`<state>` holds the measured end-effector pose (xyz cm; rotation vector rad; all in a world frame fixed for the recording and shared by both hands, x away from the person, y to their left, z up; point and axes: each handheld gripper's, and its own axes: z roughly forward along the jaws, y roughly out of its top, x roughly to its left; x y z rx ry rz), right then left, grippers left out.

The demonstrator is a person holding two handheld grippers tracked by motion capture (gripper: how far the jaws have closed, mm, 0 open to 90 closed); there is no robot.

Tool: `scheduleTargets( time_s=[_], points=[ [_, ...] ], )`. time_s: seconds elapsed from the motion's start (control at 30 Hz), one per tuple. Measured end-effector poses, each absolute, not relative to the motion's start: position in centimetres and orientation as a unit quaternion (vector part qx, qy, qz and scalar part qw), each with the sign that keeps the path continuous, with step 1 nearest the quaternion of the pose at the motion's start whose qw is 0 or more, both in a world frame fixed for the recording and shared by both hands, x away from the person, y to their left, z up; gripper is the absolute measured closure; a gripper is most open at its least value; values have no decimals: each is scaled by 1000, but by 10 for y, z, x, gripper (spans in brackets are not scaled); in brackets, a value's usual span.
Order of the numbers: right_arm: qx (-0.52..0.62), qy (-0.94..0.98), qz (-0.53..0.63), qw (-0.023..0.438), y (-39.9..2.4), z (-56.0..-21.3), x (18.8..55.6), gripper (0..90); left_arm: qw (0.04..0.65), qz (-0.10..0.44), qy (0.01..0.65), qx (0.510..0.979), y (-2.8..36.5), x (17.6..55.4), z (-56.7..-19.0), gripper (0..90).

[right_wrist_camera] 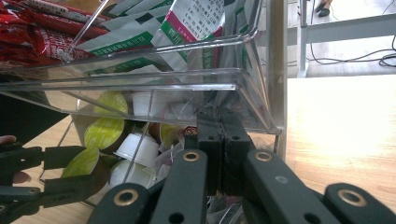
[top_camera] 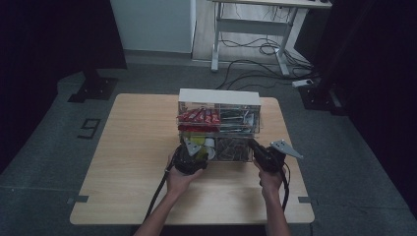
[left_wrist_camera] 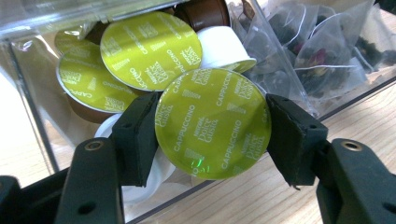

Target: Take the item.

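My left gripper (left_wrist_camera: 211, 135) is shut on a green-lidded cappuccino capsule (left_wrist_camera: 212, 123), one pad on each side of its rim. It holds the capsule at the open lower drawer (top_camera: 231, 150) of a clear organizer (top_camera: 219, 96), above several more capsules (left_wrist_camera: 149, 44). In the high view the left gripper (top_camera: 193, 146) is at the drawer's left compartment. My right gripper (right_wrist_camera: 219, 135) has its jaws pressed together at the drawer's right front corner; whether they pinch the thin clear wall is not visible. The right gripper (top_camera: 254, 145) sits beside the drawer's right end.
Mesh tea bags (left_wrist_camera: 322, 51) fill the drawer's right compartment. The upper drawer (right_wrist_camera: 140, 79) holds red packets (top_camera: 196, 116) and green-and-white sachets (right_wrist_camera: 196, 23) and overhangs the lower one. The wooden table (top_camera: 137, 147) extends left, right and in front. Desk legs and cables lie behind.
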<state>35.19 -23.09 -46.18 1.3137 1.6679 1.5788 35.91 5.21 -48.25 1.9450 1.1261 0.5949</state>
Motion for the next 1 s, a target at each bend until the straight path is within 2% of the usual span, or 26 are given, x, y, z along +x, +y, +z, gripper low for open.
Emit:
scheduleTargets(
  time_s=[1.0],
  points=[
    [484, 611, 576, 248, -232, -463, 352, 880, 440, 235, 422, 757, 79, 333, -448, 382]
  ],
)
